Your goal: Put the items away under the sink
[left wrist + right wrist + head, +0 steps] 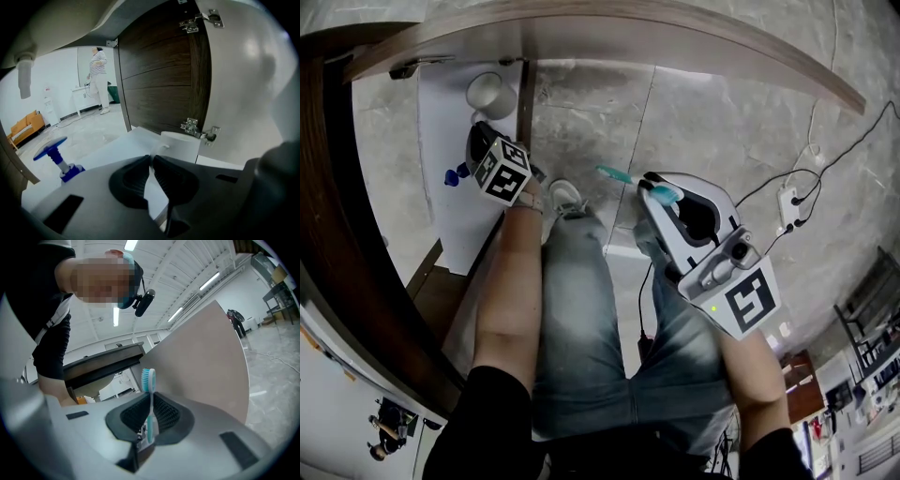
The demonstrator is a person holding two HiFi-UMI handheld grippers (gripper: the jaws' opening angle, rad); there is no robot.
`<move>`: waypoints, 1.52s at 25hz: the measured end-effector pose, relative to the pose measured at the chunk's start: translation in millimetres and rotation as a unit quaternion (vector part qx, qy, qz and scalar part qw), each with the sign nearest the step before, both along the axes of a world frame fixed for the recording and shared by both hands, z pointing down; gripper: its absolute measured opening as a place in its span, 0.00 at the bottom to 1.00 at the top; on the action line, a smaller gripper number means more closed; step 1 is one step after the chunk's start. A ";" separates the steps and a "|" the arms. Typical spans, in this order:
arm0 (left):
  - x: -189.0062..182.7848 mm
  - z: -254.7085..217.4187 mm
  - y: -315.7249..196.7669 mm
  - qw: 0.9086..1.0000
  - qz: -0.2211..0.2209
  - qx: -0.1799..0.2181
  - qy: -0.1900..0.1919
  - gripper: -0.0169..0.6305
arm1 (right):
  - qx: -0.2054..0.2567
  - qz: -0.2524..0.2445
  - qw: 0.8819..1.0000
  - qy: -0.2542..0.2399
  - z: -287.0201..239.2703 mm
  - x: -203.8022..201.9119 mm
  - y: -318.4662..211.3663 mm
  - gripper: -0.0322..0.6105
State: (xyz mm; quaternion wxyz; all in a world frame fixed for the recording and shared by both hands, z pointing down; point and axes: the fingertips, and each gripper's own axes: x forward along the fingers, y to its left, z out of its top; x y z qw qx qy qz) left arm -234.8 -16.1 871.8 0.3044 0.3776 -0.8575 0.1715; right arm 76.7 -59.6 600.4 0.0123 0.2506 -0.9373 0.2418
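Observation:
My right gripper (654,190) is shut on a teal and white toothbrush (617,175), held over the floor in front of the sink cabinet. In the right gripper view the toothbrush (148,380) stands upright between the pads, bristle head above the tips of my right gripper (150,401). My left gripper (483,148) reaches into the white cabinet floor (441,216) under the sink. Its jaws meet at the tips in the left gripper view (151,158), with nothing between them. A blue pump-shaped item (58,158) stands on the cabinet floor to the left, seen also as a blue item (453,174).
A white cylinder (180,146) stands just beyond the left jaws, and a white round object (490,94) lies deeper in the cabinet. The dark wood door (159,84) hangs open on hinges (191,126). The countertop edge (609,42) runs above. A power strip (787,202) with cables lies on the floor.

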 end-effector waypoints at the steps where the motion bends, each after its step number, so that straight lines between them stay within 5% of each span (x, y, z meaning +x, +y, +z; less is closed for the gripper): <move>1: 1.3 1.3 1.6 1.000 -0.003 -0.001 0.005 0.10 | -0.001 -0.001 1.000 0.000 0.3 -0.4 0.4 0.12; 21: 27.5 31.6 29.5 0.994 -0.074 -0.023 0.082 0.10 | -0.016 -0.015 1.000 0.006 6.1 7.6 5.4 0.12; 38: 42.2 43.8 36.6 0.989 -0.063 -0.024 0.134 0.13 | 0.001 -0.021 1.000 0.024 10.7 7.3 10.6 0.12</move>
